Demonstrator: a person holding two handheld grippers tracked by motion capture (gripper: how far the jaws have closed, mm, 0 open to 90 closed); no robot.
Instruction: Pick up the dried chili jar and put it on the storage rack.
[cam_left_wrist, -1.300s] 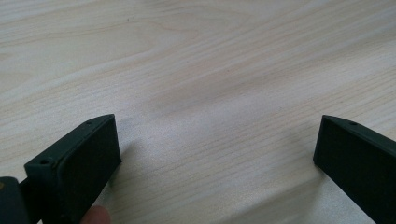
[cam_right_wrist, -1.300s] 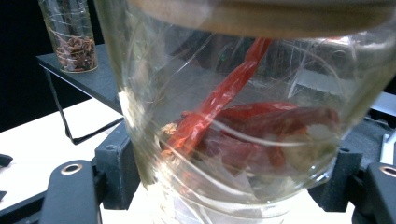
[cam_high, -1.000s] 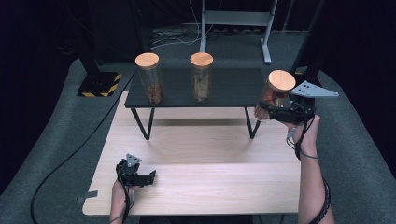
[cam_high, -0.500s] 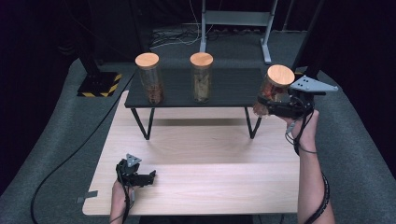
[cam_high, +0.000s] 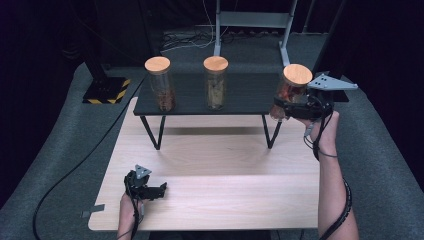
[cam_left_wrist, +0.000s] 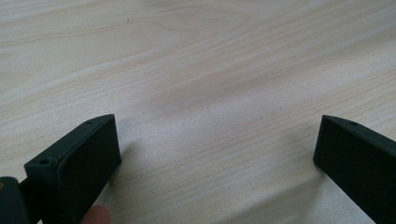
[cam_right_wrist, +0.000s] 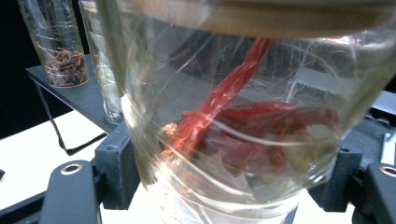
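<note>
A glass jar (cam_high: 291, 90) with a wooden lid and red dried chillies inside is held at the right end of the black shelf (cam_high: 240, 97). My right gripper (cam_high: 281, 108) is shut on its lower body from the right side. In the right gripper view the jar (cam_right_wrist: 243, 126) sits between the two black jaws of the right gripper (cam_right_wrist: 227, 175), and its lid crosses the top edge. Whether its base touches the shelf I cannot tell. My left gripper (cam_high: 157, 190) rests low on the wooden table (cam_high: 225, 165) near the front left. Its jaws are wide apart in the left gripper view (cam_left_wrist: 215, 158), with bare wood between them.
Two more lidded jars stand on the shelf: one with dark brown spice (cam_high: 161, 86) at the left, one with pale contents (cam_high: 216, 84) in the middle. The shelf stands on thin black legs (cam_high: 152, 132) at the table's far edge. Grey carpet surrounds the table.
The right gripper has carried the chilli jar slightly upward and closer to the shelf's right end, and the jar stands a bit more upright. The left gripper has stayed put.
</note>
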